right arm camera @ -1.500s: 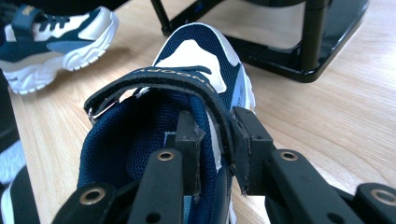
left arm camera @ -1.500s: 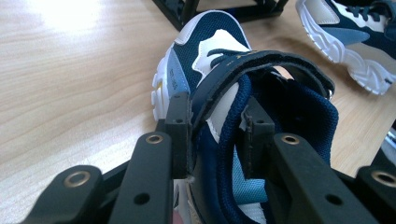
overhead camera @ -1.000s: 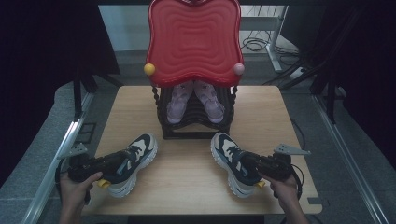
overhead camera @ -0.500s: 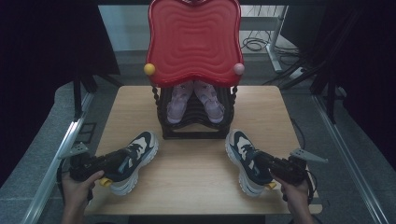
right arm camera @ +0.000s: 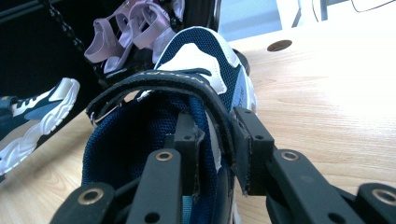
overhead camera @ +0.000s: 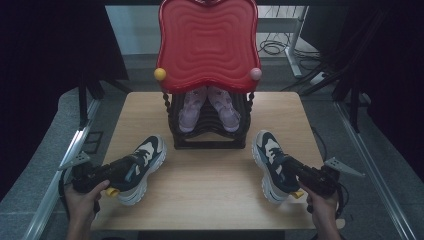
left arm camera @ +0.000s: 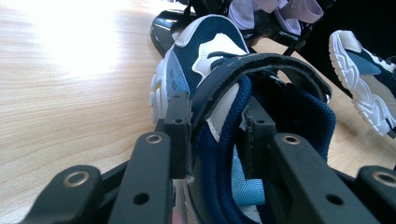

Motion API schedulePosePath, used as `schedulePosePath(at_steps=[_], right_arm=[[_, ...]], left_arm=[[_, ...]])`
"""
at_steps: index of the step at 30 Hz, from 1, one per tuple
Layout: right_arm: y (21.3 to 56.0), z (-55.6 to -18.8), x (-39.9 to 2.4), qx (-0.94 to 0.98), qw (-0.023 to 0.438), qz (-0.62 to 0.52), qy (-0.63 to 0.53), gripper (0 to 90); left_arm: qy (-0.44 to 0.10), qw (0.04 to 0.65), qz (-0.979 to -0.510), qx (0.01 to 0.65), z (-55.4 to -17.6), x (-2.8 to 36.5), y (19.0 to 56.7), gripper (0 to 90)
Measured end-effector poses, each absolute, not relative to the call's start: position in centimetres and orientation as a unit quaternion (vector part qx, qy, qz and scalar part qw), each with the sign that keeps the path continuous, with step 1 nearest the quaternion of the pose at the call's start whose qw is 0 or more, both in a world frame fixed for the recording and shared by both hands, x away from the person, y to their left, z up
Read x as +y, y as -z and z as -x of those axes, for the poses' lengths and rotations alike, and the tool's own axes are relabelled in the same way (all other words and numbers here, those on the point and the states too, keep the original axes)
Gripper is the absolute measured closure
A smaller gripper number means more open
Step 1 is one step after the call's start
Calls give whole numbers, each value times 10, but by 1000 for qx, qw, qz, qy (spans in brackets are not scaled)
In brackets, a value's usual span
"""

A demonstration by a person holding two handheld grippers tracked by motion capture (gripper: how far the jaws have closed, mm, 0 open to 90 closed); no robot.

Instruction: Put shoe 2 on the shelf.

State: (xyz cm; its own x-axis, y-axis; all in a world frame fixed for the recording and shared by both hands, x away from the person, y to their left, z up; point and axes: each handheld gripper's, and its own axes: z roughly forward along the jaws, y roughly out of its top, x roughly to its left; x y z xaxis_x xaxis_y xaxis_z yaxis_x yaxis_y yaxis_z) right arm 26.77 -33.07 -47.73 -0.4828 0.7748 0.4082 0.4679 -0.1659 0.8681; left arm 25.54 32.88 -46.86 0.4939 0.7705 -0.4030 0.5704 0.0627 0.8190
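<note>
Sneakers in both my grippers, one step short of the rack: my left gripper (overhead camera: 125,172) pinches the collar of the left sneaker (overhead camera: 142,165), one jaw inside the opening and one outside, as the left gripper view shows (left arm camera: 212,135). My right gripper (overhead camera: 295,172) clamps the inner wall and strap of the right sneaker (overhead camera: 272,162) the same way (right arm camera: 212,140). Both shoes sit on the table (overhead camera: 210,185), toes toward the black rack (overhead camera: 207,137), one at each side of it and apart from it. A lilac pair (overhead camera: 207,107) already fills one tier; whether a lower tier is free I cannot quite tell. Next, I judge, comes lifting each shoe and sliding it toe-first into the rack without snagging the frame.
</note>
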Motion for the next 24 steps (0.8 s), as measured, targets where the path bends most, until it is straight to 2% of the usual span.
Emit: schedulePosePath(at_steps=[24], right_arm=[[456,-280,-332,599,151,-492,-614,726]], left_arm=[[-122,555,-655,497,-265,337,445,692]])
